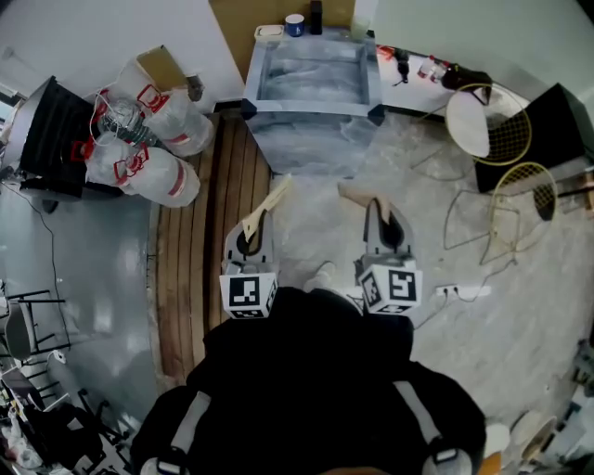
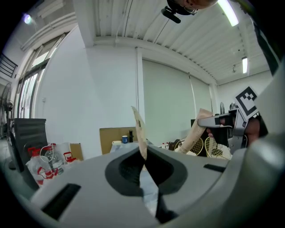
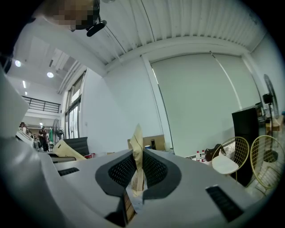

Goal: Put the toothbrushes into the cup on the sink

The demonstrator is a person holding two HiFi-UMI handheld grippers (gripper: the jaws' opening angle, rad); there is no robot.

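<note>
- tongs first: the left tongs (image 2: 143, 153) are pressed onto the left wrapped toothbrush (image 2: 139, 127), a flat beige paper sleeve that rises from between the dark pads and leans slightly left in the left gripper view.
- the right tongs (image 3: 136, 171) pinch the right wrapped toothbrush (image 3: 137, 144) the same way, with its beige sleeve upright between the ribbed pads and its tip above them.
- in the head view both tongs are held side by side and apart in front of the person's black top (image 1: 306, 371), each marker cube nearest the body.
- the left sleeve slants toward the near left corner of the sink (image 1: 314, 108), and the right sleeve slants the opposite way, toward the left one.
- the sink, a marble-patterned block standing on the floor, lies ahead of both tongs and well apart from them.
- the cup (image 1: 294, 24) is blue and stands about midway along the sink's far edge, between a white dish (image 1: 268, 33) at the far left corner and a dark bottle (image 1: 316, 17) just to its right.
- both toothbrushes are well apart from the cup.
- a strip of wooden planks (image 1: 190, 269) runs along the floor beside the left tongs.
- clear jugs (image 1: 148, 139) with red marks sit off the sink's left side beside a black chair (image 1: 46, 130).
- gold wire chairs (image 1: 506, 125) stand off its right side.
</note>
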